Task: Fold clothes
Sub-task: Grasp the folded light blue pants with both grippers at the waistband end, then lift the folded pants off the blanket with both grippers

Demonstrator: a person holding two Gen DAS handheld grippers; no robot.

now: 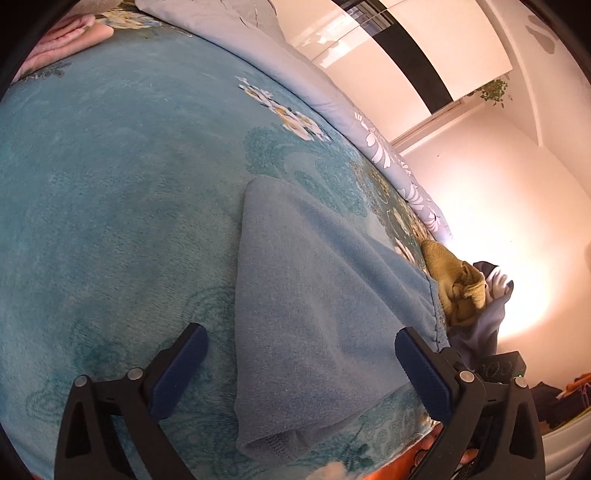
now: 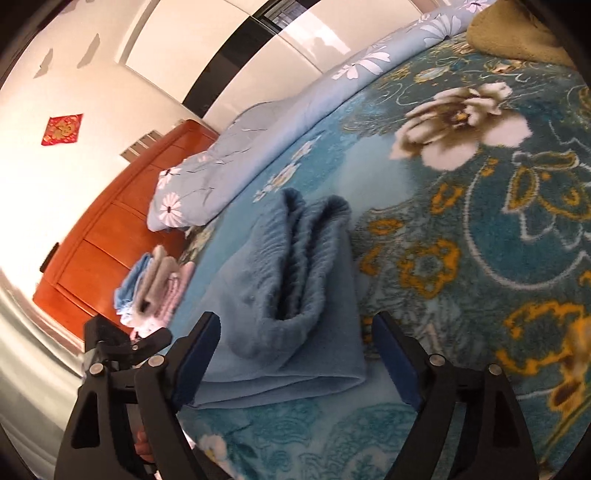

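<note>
A light blue fleece cloth [image 1: 314, 306] lies folded on the teal floral bed blanket [image 1: 122, 206]. My left gripper [image 1: 299, 350] is open, its fingers apart on either side of the cloth, holding nothing. In the right wrist view the same cloth [image 2: 291, 295] lies folded in layers, with its folded edges facing the camera. My right gripper [image 2: 295, 347] is open around the cloth's near end and holds nothing. The left gripper's black frame [image 2: 122, 343] shows at the cloth's left side.
A stack of folded pink and blue clothes [image 2: 155, 288] lies near the orange wooden headboard [image 2: 110, 236]. A pale floral quilt [image 2: 288, 122] runs along the bed's far side. Unfolded yellow [image 1: 454, 284] and dark blue [image 1: 487, 317] clothes lie at the bed's edge. A tan cloth [image 2: 513, 33] sits far right.
</note>
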